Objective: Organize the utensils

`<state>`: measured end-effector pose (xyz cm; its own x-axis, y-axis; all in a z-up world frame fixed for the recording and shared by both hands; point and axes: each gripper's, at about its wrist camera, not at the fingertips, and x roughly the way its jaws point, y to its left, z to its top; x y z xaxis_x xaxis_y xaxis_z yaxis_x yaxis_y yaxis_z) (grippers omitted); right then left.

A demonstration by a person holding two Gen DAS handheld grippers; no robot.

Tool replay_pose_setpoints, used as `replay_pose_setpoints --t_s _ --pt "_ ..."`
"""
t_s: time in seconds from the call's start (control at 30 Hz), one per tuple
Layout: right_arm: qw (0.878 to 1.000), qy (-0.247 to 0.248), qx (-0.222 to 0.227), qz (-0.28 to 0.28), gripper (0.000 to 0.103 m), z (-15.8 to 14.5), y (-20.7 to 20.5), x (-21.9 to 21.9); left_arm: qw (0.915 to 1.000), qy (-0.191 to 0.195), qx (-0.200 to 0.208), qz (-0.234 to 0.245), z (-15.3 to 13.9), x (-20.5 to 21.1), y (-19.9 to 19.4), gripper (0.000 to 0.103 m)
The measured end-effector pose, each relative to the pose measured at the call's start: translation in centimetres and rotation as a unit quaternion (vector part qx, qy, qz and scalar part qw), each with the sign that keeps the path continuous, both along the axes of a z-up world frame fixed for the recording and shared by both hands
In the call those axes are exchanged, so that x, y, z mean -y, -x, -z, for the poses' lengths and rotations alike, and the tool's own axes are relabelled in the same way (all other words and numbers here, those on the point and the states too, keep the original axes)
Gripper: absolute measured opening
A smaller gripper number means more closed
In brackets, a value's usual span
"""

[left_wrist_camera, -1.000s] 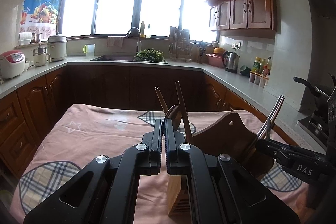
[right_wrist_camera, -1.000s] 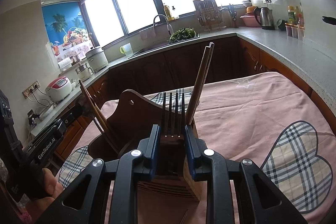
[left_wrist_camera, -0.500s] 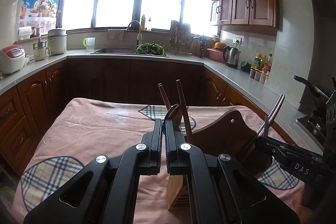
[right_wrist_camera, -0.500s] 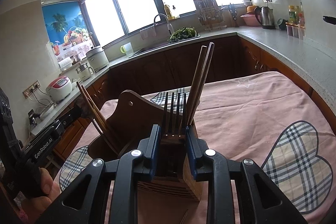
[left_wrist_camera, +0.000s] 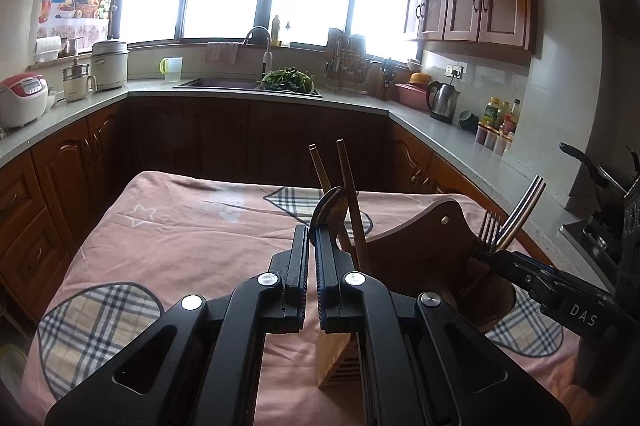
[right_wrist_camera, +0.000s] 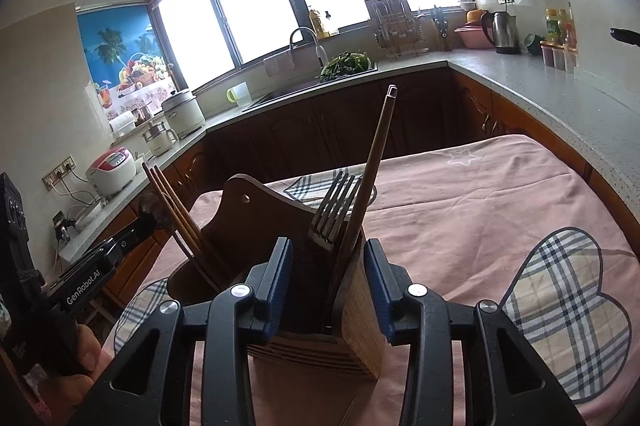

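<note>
The wooden utensil holder (right_wrist_camera: 320,310) stands on the pink-clothed desk (right_wrist_camera: 480,210), with forks (right_wrist_camera: 334,210) and chopsticks (right_wrist_camera: 374,162) in the compartment between the spread fingers of the right tool (right_wrist_camera: 327,290). The left tool (left_wrist_camera: 311,266) is pinched nearly closed beside a wooden spoon (left_wrist_camera: 332,204); whether it grips the spoon I cannot tell. A sideways nudge from either tool could tip the holder.

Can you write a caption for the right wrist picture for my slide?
Right claw open around a wooden utensil holder holding forks.
</note>
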<state>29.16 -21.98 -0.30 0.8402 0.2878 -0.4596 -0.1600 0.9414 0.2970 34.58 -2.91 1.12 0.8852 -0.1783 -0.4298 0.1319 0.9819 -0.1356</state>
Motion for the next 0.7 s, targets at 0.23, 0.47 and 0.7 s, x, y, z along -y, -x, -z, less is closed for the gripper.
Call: replay_pose_setpoints --t_s 0.23,0.47,0.7 --pt "1.000 0.000 0.013 0.006 0.053 -0.8 1.0 0.3 1.0000 0.005 0.005 0.002 -0.5 -0.2 1.1 0.042" --pt "1.000 -0.008 0.017 0.013 0.078 -0.9 2.4 1.3 0.9997 0.016 0.014 -0.016 -0.5 -1.4 3.2 0.083" --pt "0.999 -0.021 0.017 0.016 0.098 -0.8 4.0 2.0 0.9994 0.018 0.000 -0.030 -0.2 -2.5 5.0 0.100"
